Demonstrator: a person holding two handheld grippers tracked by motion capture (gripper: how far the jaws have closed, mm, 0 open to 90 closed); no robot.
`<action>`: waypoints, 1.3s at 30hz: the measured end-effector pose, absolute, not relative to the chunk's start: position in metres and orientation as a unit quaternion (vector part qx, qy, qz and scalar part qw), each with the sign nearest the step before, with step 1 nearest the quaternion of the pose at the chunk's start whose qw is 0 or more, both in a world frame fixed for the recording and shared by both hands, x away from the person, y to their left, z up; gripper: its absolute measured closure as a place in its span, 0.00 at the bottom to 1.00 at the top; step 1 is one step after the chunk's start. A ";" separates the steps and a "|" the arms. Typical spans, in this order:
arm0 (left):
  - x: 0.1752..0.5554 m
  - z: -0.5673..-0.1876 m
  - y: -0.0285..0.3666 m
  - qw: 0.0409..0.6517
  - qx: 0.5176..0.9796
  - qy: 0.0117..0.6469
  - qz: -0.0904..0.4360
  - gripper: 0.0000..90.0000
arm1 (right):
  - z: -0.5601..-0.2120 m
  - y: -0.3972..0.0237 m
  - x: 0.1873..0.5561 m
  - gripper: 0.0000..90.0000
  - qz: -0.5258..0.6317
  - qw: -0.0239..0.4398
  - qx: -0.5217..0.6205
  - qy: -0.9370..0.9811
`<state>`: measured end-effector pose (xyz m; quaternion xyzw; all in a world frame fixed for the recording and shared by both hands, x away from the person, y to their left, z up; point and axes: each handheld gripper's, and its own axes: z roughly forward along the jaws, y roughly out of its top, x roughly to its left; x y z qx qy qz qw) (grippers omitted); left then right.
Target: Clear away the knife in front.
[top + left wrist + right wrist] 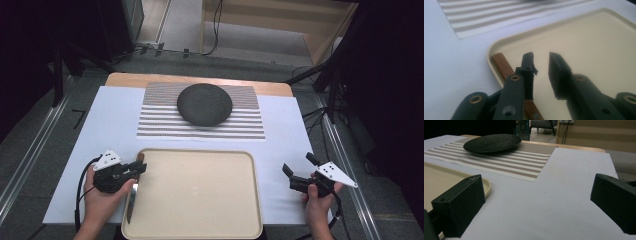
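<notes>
left gripper (140, 168) hovers over near-left edge of beige rectangular plastic tray (200, 200), jaws a little apart, gripping nothing; wooden-handled steel knife (133, 196) lies along tray's left rim, handle just under the jaws. right gripper (297, 173) wide open, empty, right of tray. black round plate (204, 104) on striped placemat (250, 125), far.

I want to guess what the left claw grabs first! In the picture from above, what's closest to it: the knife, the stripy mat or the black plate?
1. Knife: right beside the left gripper, on the tray's left edge.
2. Stripy mat: farther up the table.
3. Black plate: farthest, on the mat.
</notes>
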<state>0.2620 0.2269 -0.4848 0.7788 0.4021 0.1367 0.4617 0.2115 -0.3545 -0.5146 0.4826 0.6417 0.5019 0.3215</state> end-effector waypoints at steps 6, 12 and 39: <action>0.261 -0.478 0.238 0.488 0.760 0.401 0.155 0.61 | -0.515 -0.354 0.211 0.00 0.502 0.321 0.483 0.642; 0.261 -0.473 0.250 0.512 0.744 0.398 0.162 0.44 | -0.515 -0.354 0.211 0.00 0.502 0.321 0.482 0.642; 0.262 -0.464 0.316 0.546 0.692 0.426 0.203 0.00 | -0.515 -0.354 0.211 0.00 0.503 0.320 0.481 0.642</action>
